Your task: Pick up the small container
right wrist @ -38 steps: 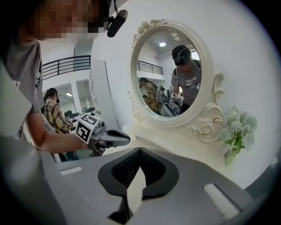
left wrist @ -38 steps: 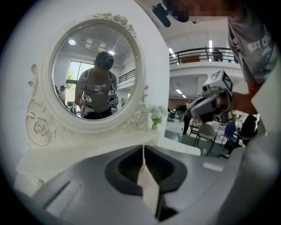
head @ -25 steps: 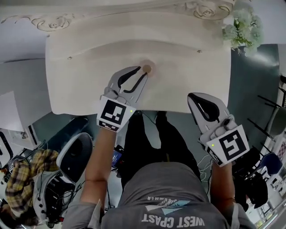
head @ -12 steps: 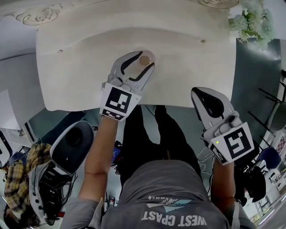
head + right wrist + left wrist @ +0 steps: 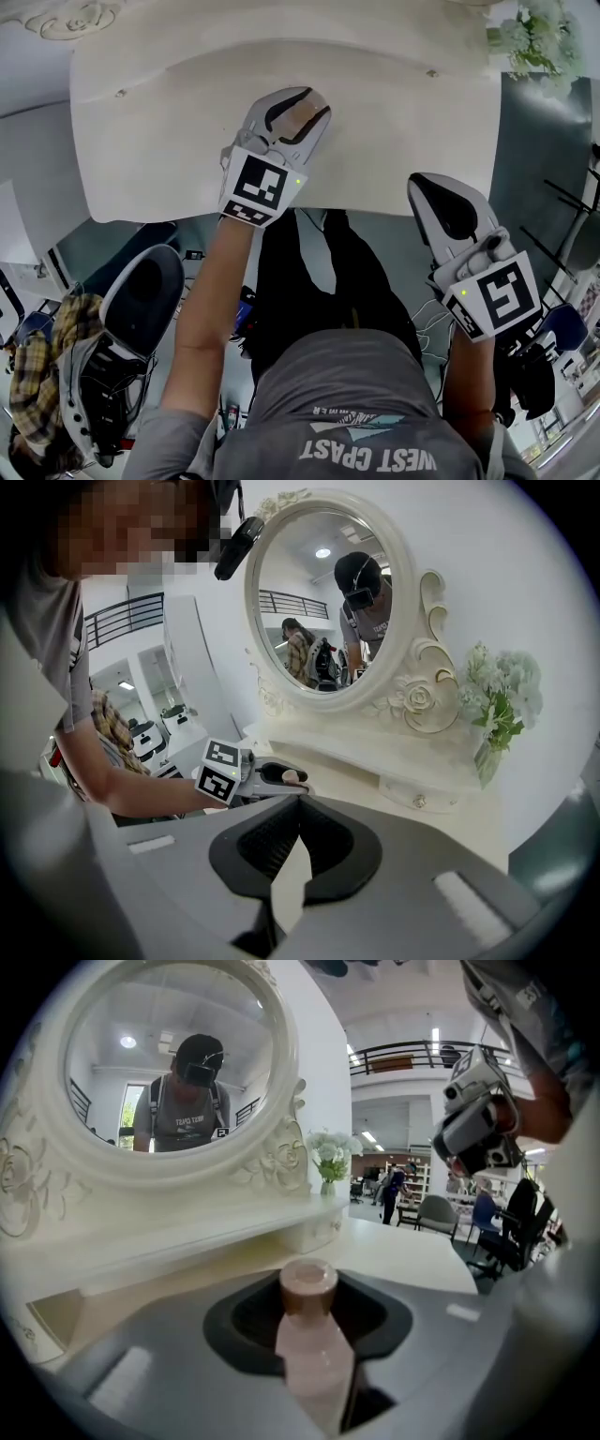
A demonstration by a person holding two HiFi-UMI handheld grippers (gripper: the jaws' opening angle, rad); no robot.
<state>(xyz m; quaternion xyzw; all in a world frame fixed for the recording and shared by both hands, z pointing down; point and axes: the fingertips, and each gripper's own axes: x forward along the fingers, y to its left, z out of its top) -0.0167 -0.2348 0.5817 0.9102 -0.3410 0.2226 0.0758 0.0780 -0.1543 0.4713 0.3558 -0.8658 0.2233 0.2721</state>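
A bright open hall with a railed balcony [image 5: 412, 1054] and a grey-green floor [image 5: 539, 159] holds a cream dressing table [image 5: 159, 141], its oval mirror [image 5: 323, 602] framed in carved roses, and pale flowers [image 5: 530, 33] at the far right corner. The right gripper [image 5: 300, 803] is clenched, empty, off the table's front edge. The left gripper [image 5: 305, 94] is closing around the small container [image 5: 314, 1335], a pink bottle upright on the tabletop between its jaws.

the small pink capped container [image 5: 307, 1330] stands on the cream carved dressing table [image 5: 169, 122], between the closing jaws of the left gripper [image 5: 313, 97]; the white flower bunch [image 5: 531, 34] sits at its back right corner.
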